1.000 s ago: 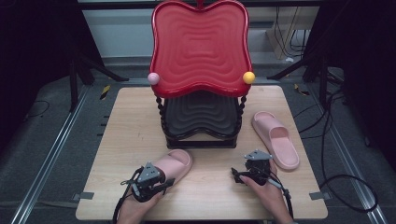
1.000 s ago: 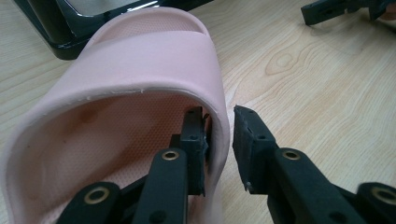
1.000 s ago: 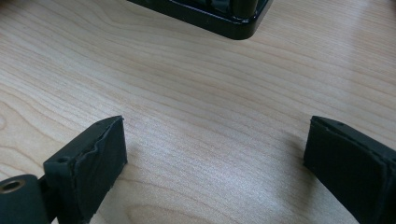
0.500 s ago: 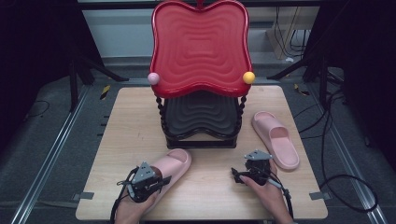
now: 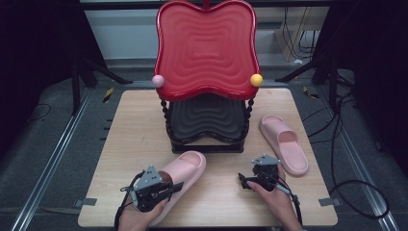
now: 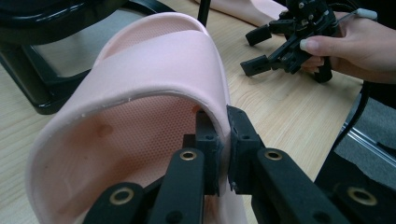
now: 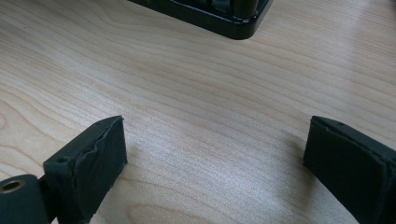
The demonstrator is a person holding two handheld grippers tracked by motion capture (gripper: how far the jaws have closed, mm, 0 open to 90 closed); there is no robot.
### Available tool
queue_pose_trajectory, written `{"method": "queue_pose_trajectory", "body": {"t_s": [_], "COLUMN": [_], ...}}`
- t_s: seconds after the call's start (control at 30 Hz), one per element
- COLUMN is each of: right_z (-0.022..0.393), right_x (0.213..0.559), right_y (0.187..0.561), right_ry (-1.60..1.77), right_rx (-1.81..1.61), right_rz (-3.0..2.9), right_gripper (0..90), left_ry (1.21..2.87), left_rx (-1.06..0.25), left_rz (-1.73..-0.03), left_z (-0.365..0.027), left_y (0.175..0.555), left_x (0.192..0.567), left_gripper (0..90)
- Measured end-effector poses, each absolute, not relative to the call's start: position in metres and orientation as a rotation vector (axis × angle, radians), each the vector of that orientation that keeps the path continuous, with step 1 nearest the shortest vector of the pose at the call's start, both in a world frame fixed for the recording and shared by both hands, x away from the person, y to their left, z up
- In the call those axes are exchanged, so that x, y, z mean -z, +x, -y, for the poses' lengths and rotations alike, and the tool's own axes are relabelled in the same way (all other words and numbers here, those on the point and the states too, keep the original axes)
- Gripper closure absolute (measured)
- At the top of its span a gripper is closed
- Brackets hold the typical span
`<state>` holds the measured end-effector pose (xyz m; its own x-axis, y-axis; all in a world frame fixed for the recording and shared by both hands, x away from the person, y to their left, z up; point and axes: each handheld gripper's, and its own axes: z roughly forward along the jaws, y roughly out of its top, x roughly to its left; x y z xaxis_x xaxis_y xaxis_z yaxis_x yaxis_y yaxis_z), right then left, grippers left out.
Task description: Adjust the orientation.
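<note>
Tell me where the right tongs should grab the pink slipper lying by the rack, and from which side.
Probably best: pinch the side wall of the strap of the free slipper, coming from its open heel end nearest the right tongs. The strap arches above the sole, so one pad can slide inside and one outside, as the left tongs do on the other slipper.

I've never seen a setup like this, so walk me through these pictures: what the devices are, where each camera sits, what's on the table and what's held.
A person holds two hand-operated clamps. The high view looks down on a wooden table; the other two cameras ride on the clamps, looking along their black jaws. On the table stand a red and black two-shelf rack and a second slipper to its right. The left gripper is shut on the side wall of a pink slipper, near the person. The right gripper is open, with bare wood between its jaws.
</note>
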<state>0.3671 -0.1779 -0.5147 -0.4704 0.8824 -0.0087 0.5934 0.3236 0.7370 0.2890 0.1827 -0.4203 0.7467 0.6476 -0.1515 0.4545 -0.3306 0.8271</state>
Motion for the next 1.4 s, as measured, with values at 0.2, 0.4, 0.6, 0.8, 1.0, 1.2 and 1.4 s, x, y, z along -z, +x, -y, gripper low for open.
{"method": "queue_pose_trajectory", "body": {"t_s": [0.2, 0.4, 0.6, 0.8, 1.0, 1.2, 1.4], "right_z": [0.178, 0.178, 0.178, 0.178, 0.178, 0.178, 0.178], "right_x": [0.515, 0.515, 0.515, 0.515, 0.515, 0.515, 0.515], "right_y": [0.367, 0.367, 0.367, 0.367, 0.367, 0.367, 0.366], "right_ry": [1.306, 1.306, 1.306, 1.307, 1.306, 1.307, 1.303], "right_rx": [-0.956, -0.957, -0.956, -0.956, -0.957, -0.955, -0.957], "right_rz": [-2.187, -2.189, -2.188, -2.188, -2.189, -2.189, -2.19], "right_gripper": [6.0, 6.0, 6.0, 6.0, 6.0, 6.0, 6.0], "left_ry": [2.046, 2.042, 2.027, 2.033, 2.029, 2.028, 2.005], "left_rx": [-0.296, -0.314, -0.326, -0.337, -0.363, -0.383, -0.384], "left_rz": [-0.818, -0.796, -0.77, -0.765, -0.764, -0.754, -0.759], "left_z": [-0.169, -0.163, -0.158, -0.151, -0.142, -0.132, -0.128], "left_y": [0.304, 0.311, 0.306, 0.312, 0.322, 0.328, 0.336], "left_x": [0.399, 0.388, 0.385, 0.377, 0.367, 0.359, 0.351], "left_gripper": [84.4, 84.6, 84.6, 84.6, 84.7, 84.6, 84.7]}}
